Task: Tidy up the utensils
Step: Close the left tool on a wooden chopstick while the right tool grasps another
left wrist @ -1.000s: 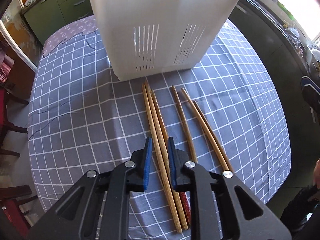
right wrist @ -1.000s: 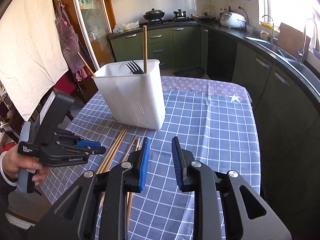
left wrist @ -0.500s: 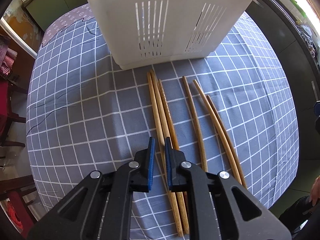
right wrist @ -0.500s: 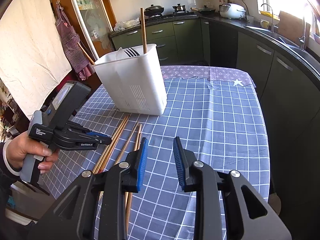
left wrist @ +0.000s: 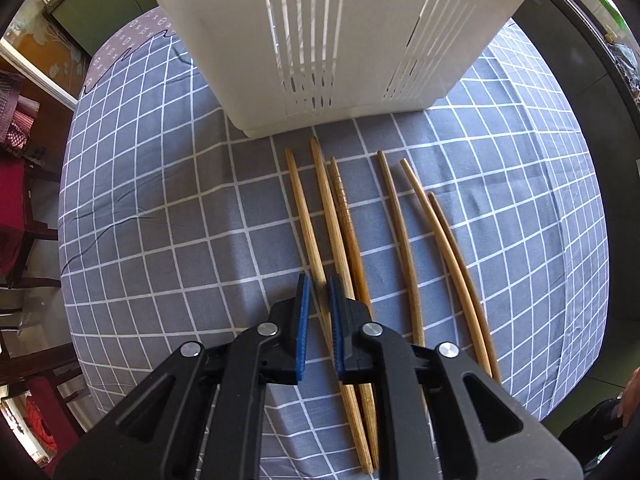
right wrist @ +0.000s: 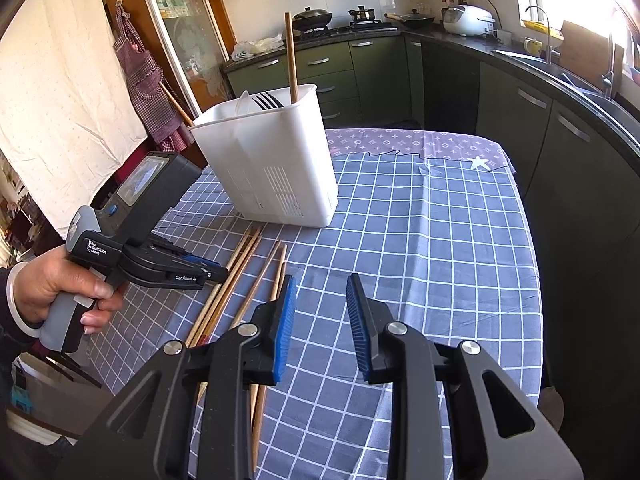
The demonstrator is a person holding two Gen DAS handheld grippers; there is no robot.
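Since the earlier frames the left gripper [left wrist: 318, 280] has dropped closer to the cloth and its blue pads have narrowed from a wider gap; they are now clamped on the leftmost chopstick [left wrist: 306, 216], which runs between them. The right gripper [right wrist: 320, 312] has held its place, jaws parted with nothing between them, angled down over the table.

Six wooden chopsticks lie on the checked tablecloth [left wrist: 160, 216] nearly parallel, long axes running away from the left wrist camera, tapered tips toward the white utensil holder [left wrist: 340, 48]. Three lie close together; three more [left wrist: 404, 236] sit to their right, slightly fanned.

In the right wrist view a hand [right wrist: 52, 292] grips the left tool's handle, nose pointing down at the sticks. The holder stands upright, holding a dark fork [right wrist: 267, 100] and two chopsticks [right wrist: 291, 58]. Beyond: green kitchen cabinets [right wrist: 360, 68] and stovetop pans
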